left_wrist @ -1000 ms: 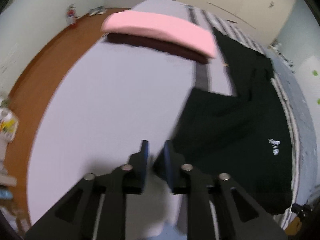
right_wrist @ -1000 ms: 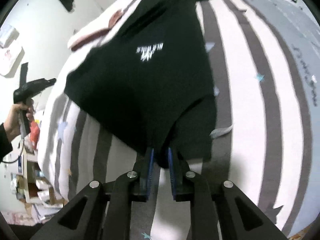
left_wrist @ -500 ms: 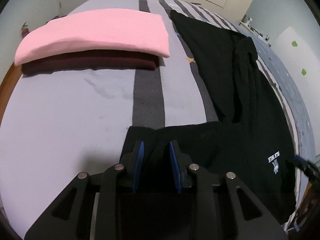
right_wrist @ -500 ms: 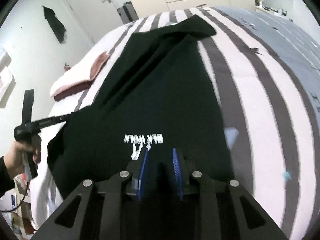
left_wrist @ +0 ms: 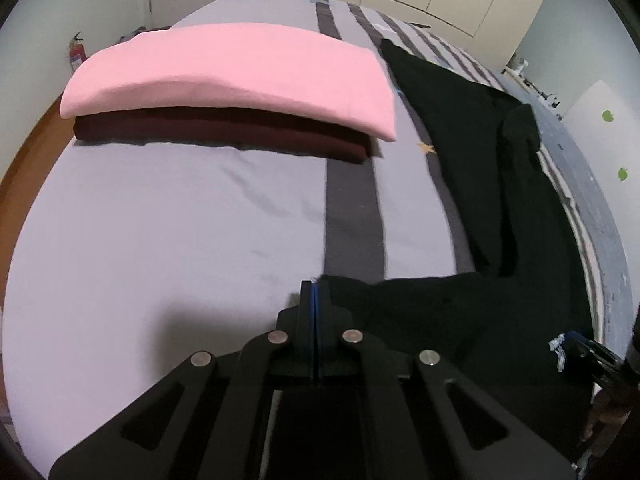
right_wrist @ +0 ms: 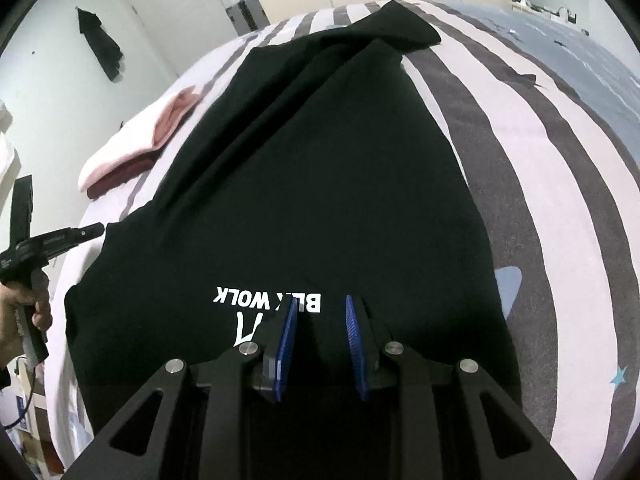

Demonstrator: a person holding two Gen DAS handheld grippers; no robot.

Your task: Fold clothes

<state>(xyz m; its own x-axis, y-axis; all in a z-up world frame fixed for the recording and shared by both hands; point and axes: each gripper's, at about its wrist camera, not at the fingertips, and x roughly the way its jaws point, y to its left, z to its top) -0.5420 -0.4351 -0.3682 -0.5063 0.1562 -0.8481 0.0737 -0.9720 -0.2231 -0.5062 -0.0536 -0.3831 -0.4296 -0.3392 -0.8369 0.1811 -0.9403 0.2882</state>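
**Left wrist view: jaws together at garment corner**

Left gripper point(left_wrist: 315, 292) had just closed, pads together at the corner of the black shirt point(left_wrist: 500, 200); whether cloth was pinched could not be told. Right gripper point(right_wrist: 322, 320) had jaws apart over the shirt's white print point(right_wrist: 266, 302). The shirt lay flat on the striped bed point(right_wrist: 560, 200), beside the folded pink garment point(left_wrist: 228, 76).

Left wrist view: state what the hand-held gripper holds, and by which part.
The left hand-held gripper, jaws just closed, appears shut on the black cotton T-shirt, pinching its near corner edge.
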